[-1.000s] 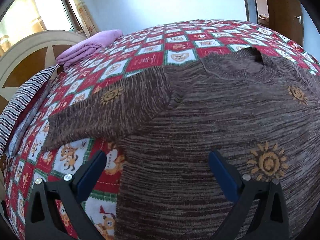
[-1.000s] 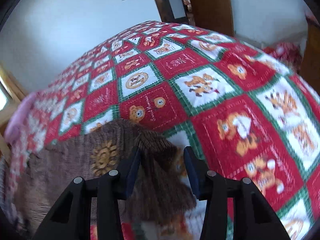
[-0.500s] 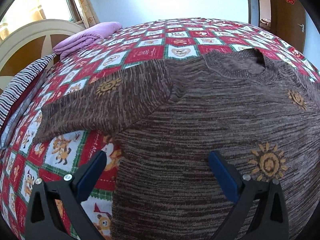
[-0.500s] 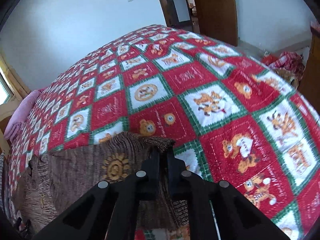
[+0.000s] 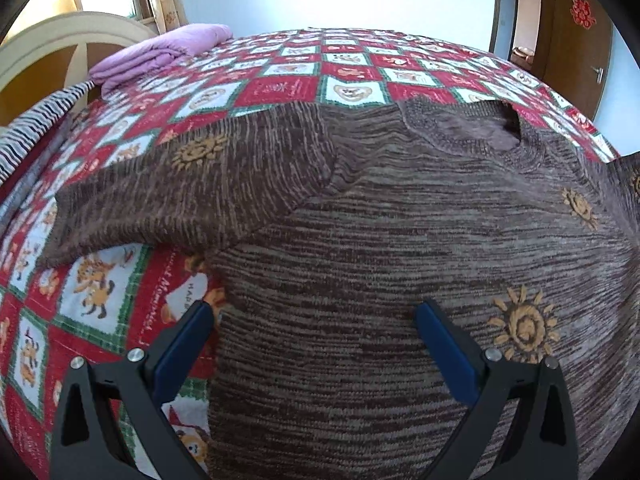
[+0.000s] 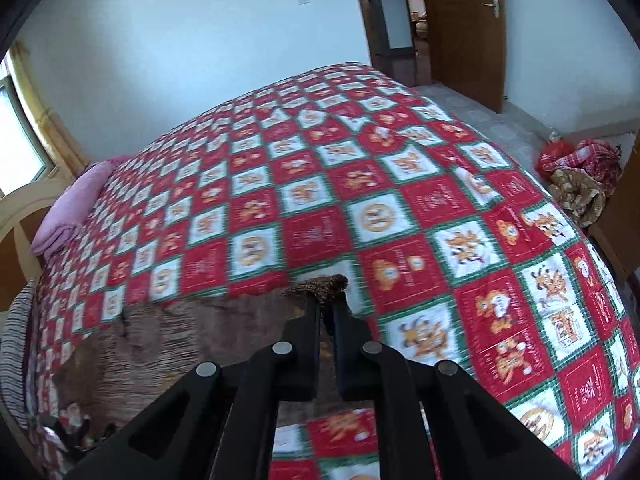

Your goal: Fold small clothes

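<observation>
A brown striped knit sweater (image 5: 400,240) with orange sun motifs lies flat on the red, white and green patchwork quilt (image 5: 280,88). Its left sleeve (image 5: 180,192) stretches out to the left. My left gripper (image 5: 316,320) is open, its blue pads hovering over the sweater's lower body and left side edge. In the right wrist view my right gripper (image 6: 327,306) is shut on the cuff of the right sleeve (image 6: 320,285) and holds it lifted above the quilt (image 6: 400,200); the sweater body (image 6: 160,344) lies to the left below.
A folded purple blanket (image 5: 160,54) lies at the far left by the headboard (image 5: 60,44). A striped cloth (image 5: 32,128) hangs at the left edge. A pile of clothes (image 6: 576,176) sits on the floor right of the bed, near a wooden door (image 6: 460,28).
My right gripper closed on the right sleeve cuff and lifted it up off the quilt. My left gripper stayed open over the sweater, shifting slightly.
</observation>
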Demonstrator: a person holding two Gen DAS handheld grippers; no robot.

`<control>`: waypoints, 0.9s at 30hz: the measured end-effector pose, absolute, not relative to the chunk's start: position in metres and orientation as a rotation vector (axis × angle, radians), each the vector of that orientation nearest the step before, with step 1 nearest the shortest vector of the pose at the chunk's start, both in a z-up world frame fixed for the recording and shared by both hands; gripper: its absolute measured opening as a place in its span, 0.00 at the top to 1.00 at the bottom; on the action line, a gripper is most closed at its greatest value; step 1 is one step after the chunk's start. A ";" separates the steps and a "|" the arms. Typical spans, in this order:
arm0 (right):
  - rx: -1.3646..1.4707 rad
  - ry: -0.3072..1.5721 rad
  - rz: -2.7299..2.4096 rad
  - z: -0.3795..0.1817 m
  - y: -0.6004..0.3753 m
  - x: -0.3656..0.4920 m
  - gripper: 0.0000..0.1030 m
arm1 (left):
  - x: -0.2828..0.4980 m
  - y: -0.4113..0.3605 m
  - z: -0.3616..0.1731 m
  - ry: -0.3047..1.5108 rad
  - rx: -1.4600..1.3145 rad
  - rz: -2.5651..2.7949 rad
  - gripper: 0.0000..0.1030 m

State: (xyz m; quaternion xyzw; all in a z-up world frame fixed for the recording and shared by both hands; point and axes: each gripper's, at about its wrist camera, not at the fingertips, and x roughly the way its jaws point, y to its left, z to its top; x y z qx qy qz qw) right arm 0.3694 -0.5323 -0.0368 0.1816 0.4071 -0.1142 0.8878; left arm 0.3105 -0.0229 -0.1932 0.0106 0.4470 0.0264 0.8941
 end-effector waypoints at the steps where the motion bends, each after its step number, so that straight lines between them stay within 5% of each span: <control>1: 0.381 0.849 -0.226 -0.029 -0.522 0.372 0.95 | 0.310 -0.022 -0.193 0.926 0.015 0.051 0.00; 11: 0.415 0.864 -0.065 0.009 -0.420 0.393 0.95 | 0.307 -0.018 -0.192 0.912 -0.020 0.029 0.00; 17: 0.545 0.858 0.147 -0.017 -0.343 0.419 0.93 | 0.307 -0.016 -0.192 0.907 -0.037 0.019 0.00; 19: 0.601 0.926 0.260 -0.046 -0.316 0.431 0.80 | 0.307 -0.014 -0.192 0.906 -0.045 0.015 0.00; 21: 0.625 0.973 0.324 -0.075 -0.297 0.432 0.41 | 0.306 -0.013 -0.192 0.904 -0.055 0.011 0.00; 27: 0.601 1.013 0.286 -0.128 -0.318 0.386 0.40 | 0.306 -0.009 -0.190 0.903 -0.088 -0.015 0.00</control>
